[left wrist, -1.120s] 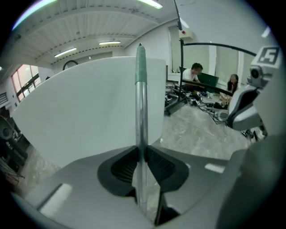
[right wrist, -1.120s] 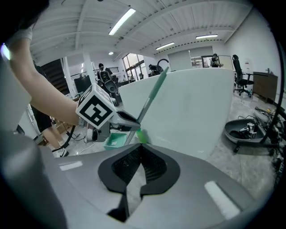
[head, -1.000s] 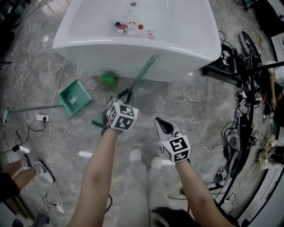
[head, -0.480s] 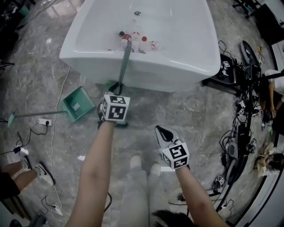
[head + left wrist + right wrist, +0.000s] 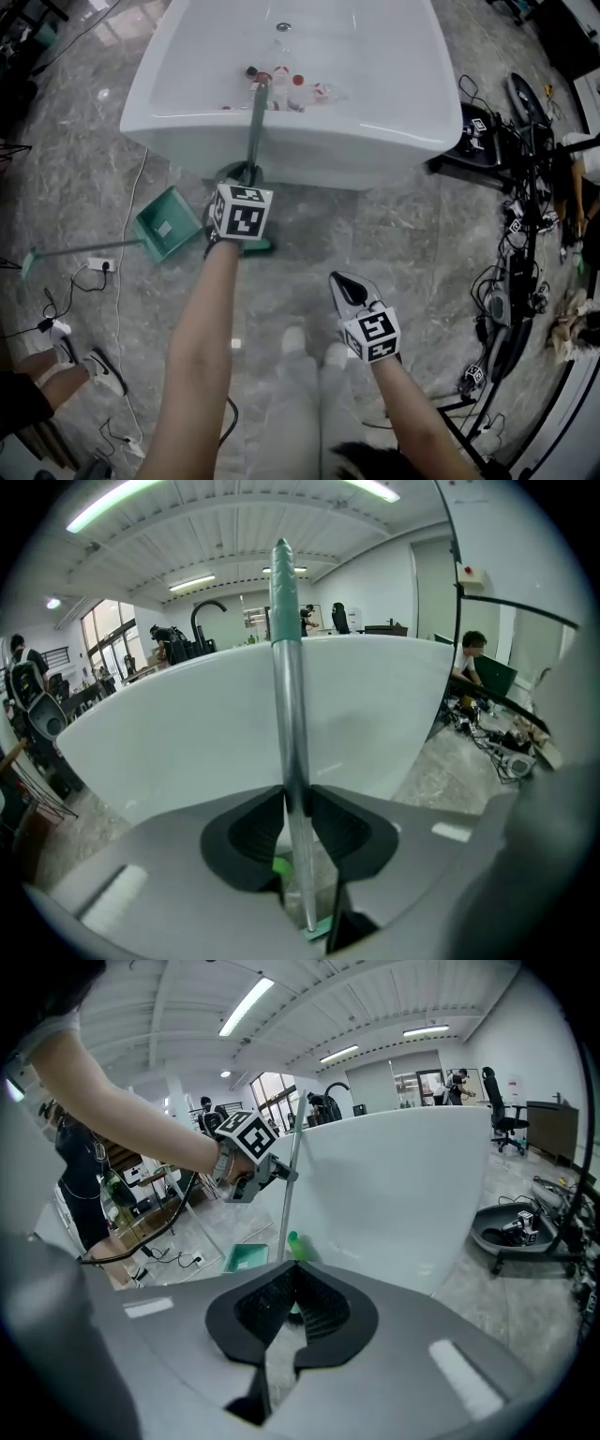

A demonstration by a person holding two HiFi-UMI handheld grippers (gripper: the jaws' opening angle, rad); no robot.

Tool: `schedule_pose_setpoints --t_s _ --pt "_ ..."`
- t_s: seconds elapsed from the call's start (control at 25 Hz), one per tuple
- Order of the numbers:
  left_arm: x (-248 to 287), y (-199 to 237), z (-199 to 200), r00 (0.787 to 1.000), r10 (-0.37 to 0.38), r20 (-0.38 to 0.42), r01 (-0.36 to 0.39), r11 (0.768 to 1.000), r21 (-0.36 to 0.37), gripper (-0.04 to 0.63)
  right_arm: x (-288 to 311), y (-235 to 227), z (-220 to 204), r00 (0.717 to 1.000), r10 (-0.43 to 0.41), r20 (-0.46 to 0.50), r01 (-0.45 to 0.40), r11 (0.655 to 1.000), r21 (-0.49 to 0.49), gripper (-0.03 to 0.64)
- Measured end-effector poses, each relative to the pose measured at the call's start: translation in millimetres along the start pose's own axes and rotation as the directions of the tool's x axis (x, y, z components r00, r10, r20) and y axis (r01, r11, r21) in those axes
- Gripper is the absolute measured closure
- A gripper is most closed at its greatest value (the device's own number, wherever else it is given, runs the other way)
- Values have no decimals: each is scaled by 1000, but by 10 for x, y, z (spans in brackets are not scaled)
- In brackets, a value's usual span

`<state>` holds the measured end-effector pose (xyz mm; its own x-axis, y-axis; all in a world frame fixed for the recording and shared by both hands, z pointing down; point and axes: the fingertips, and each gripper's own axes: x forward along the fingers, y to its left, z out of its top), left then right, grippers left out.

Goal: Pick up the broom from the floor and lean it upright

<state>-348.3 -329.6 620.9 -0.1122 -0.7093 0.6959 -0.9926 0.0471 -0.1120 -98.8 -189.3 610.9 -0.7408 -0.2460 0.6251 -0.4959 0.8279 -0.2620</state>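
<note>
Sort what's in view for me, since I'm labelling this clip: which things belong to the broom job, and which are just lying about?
Job: broom; white tub, its likely support.
Lying about: dustpan on the floor; bottles in the tub; power strip.

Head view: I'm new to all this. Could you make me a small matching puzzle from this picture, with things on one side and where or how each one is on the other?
Things:
1. broom
2. dustpan
3. bottles
4. right tool

Places or states:
A. inside the white tub
B. closed and empty, above the floor
C. standing upright at the tub's outer wall
D. lying on the floor

Pairs: 1-C; 2-D; 3-A; 4-B
</note>
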Motion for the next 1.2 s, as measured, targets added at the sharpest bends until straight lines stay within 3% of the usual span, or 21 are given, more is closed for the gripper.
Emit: schedule_pose_setpoints --t_s 0.32,0.6,0.92,1.2 --pt "-112 -40 173 1000 2 23 -4 996 91 459 -121 -10 22 1000 -12 10 13 1000 -10 615" --pt "-482 -127 289 999 -5 43 1 996 89 443 -320 78 290 999 0 52 3 999 -47 615" --pt "-1274 -314 710 993 -33 114 28 999 42 565 -923 239 949 991 18 130 4 986 -169 615" --pt "-2019 -591 1140 977 -71 200 70 997 12 595 -1527 411 1522 982 10 188 42 962 -271 615"
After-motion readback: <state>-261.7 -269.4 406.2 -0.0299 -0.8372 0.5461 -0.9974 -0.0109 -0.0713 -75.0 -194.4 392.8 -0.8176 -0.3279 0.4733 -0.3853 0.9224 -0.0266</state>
